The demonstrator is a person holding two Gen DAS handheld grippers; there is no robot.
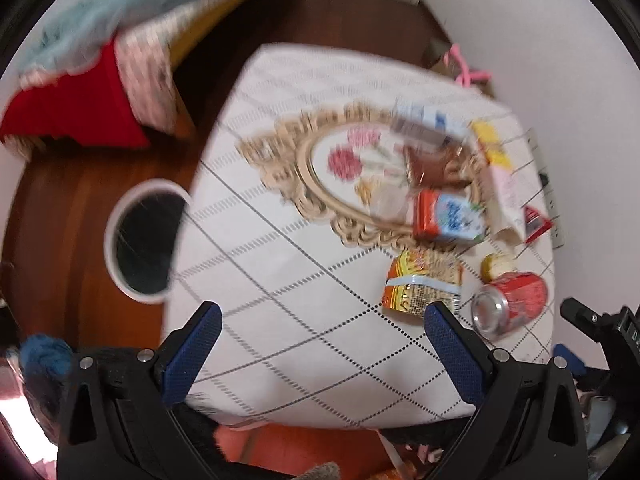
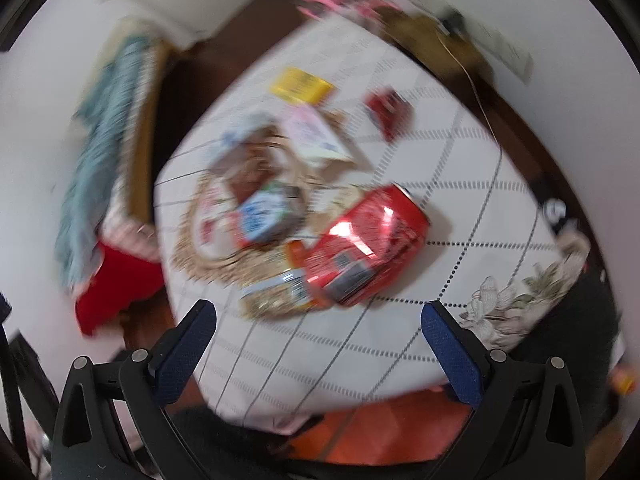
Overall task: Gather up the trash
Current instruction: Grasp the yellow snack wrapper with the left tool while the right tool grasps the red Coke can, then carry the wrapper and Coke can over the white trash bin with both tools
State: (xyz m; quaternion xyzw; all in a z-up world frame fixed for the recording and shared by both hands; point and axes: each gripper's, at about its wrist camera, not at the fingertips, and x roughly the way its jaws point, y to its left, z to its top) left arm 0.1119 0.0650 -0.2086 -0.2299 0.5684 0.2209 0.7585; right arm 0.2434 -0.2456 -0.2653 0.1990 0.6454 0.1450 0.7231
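Note:
Trash lies on a white checked tablecloth (image 1: 280, 320): a red soda can (image 1: 510, 304) on its side, an orange snack wrapper (image 1: 422, 286), an orange-and-blue carton (image 1: 450, 218), a brown bag (image 1: 434, 166) and a yellow-pink packet (image 1: 496, 168). My left gripper (image 1: 322, 318) is open and empty above the table's near edge, left of the can. My right gripper (image 2: 318, 316) is open and empty, just short of the red can (image 2: 370, 244) and wrapper (image 2: 280, 294). A white-rimmed bin (image 1: 140, 240) with a dark inside stands on the floor left of the table.
A gold-framed oval floral tray (image 1: 340, 176) lies mid-table under some of the trash. A small red box (image 1: 536, 220) and a yellow lid (image 1: 496, 266) lie at the right. A bed with red and teal bedding (image 1: 80, 92) stands at the left. Both views are blurred.

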